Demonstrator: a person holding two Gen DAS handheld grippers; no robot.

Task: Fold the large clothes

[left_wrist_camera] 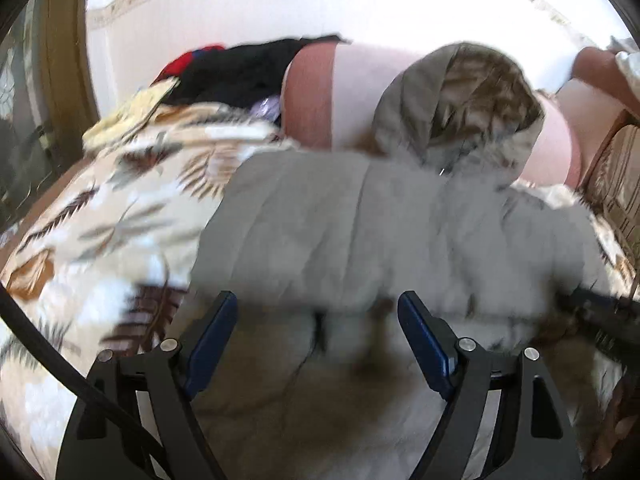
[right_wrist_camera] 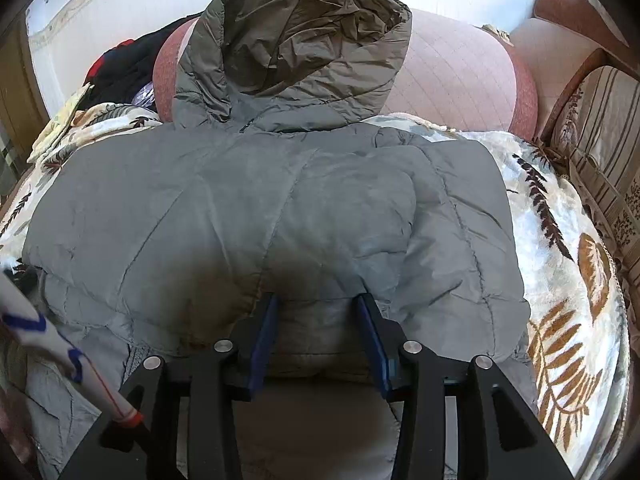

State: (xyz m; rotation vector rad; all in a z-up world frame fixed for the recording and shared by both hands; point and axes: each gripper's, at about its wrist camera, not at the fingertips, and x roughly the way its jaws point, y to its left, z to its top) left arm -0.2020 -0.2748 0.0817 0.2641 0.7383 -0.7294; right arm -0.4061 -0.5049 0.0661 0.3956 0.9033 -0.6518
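A grey hooded puffer jacket (right_wrist_camera: 280,208) lies on a leaf-patterned blanket (right_wrist_camera: 560,280), its hood (right_wrist_camera: 304,40) propped against a pink cushion (right_wrist_camera: 452,72). Both sleeves are folded in over the body. My right gripper (right_wrist_camera: 316,304) is open, its blue pads (right_wrist_camera: 372,332) resting over the jacket's lower fold. My left gripper (left_wrist_camera: 318,304) is open and empty above the jacket's lower edge (left_wrist_camera: 360,240); that view is motion-blurred. The hood also shows in the left wrist view (left_wrist_camera: 460,96).
A pile of black and red clothes (left_wrist_camera: 236,68) and a yellow cloth (left_wrist_camera: 128,116) lie at the back left. A striped sofa arm (right_wrist_camera: 600,152) stands on the right. A white sleeve of the person (right_wrist_camera: 40,340) crosses at lower left. A wooden door frame (left_wrist_camera: 64,60) is far left.
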